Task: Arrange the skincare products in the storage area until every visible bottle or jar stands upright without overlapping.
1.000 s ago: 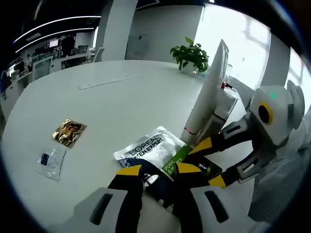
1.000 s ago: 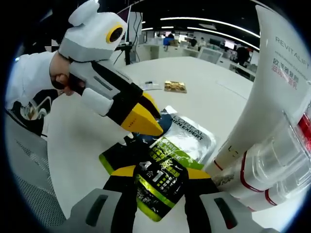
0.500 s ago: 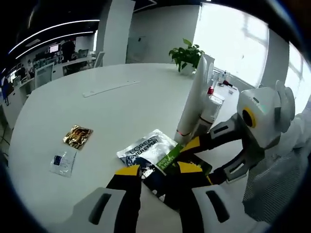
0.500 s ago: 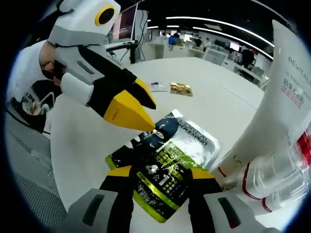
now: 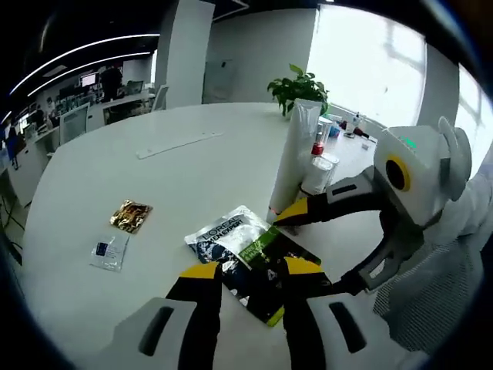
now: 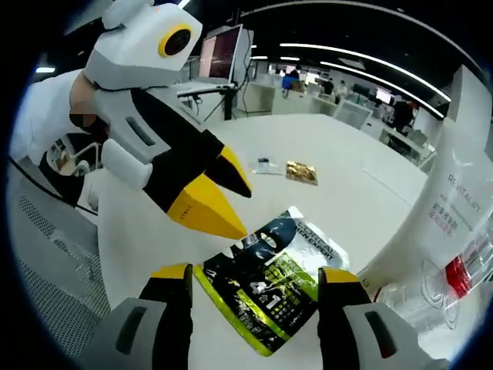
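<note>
White table [image 5: 192, 177]; right gripper [image 6: 254, 289] newly opened.

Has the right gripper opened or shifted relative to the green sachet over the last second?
Yes. The right gripper has opened and backed away: its jaws clamped the green sachet earlier, and now stand wide on either side of it as it lies on the white table.

Left gripper view: close, low over surface [image 5: 192, 177], facing windows. Right gripper view: close, opposite side, facing office. Shared: green sachet [image 5: 266, 258] [image 6: 269, 297].
</note>
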Motion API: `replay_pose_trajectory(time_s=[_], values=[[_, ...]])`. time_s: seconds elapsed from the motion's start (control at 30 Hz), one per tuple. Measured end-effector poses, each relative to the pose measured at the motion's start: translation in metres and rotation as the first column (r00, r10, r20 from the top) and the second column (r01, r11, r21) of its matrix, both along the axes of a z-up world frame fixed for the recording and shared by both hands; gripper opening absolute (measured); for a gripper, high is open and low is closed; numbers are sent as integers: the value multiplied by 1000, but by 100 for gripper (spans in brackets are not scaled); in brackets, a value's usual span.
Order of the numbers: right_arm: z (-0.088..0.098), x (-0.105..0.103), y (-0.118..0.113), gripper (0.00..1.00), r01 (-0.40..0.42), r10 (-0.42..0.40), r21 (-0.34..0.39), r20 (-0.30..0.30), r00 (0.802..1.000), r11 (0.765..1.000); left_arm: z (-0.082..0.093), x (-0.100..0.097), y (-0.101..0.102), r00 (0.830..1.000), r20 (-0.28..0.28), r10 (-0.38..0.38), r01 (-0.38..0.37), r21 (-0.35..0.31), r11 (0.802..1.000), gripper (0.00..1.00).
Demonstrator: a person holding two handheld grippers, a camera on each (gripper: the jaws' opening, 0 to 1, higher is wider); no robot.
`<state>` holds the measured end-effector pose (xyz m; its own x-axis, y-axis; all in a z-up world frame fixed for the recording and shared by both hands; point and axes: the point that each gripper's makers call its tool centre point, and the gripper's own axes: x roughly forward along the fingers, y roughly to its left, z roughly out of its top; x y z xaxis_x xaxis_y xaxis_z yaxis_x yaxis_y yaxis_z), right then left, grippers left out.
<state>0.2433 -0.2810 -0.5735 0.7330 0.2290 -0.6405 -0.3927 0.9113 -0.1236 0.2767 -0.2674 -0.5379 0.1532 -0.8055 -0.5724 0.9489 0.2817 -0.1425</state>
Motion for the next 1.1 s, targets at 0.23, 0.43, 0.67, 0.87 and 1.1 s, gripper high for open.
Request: replay_pose_trajectory(time_s=[0.23,0.43,0.67,0.87,1.1], values=[[12,-8,10,85,-52,53,-49,36,998,997,7,-12,7,1000,12,12,-12,-7,1000,28],[25,-19,15,99,-62,66,-58,60,996,996,12,-17,15,999,21,26,-26,-5,1000,29],[61,-31,18,99,-35,48,-86,157,986,996,18,-26,21,999,35,30,-30,-9,1000,34],[82,-42,4,99,21,-1,-88,216,976,996,22,-31,23,998,49,36,-36,-9,999,38],[86,-54,-18,99,97,-82,-63,208,975,993,31,-39,30,996,62,59,-58,-21,998,44]])
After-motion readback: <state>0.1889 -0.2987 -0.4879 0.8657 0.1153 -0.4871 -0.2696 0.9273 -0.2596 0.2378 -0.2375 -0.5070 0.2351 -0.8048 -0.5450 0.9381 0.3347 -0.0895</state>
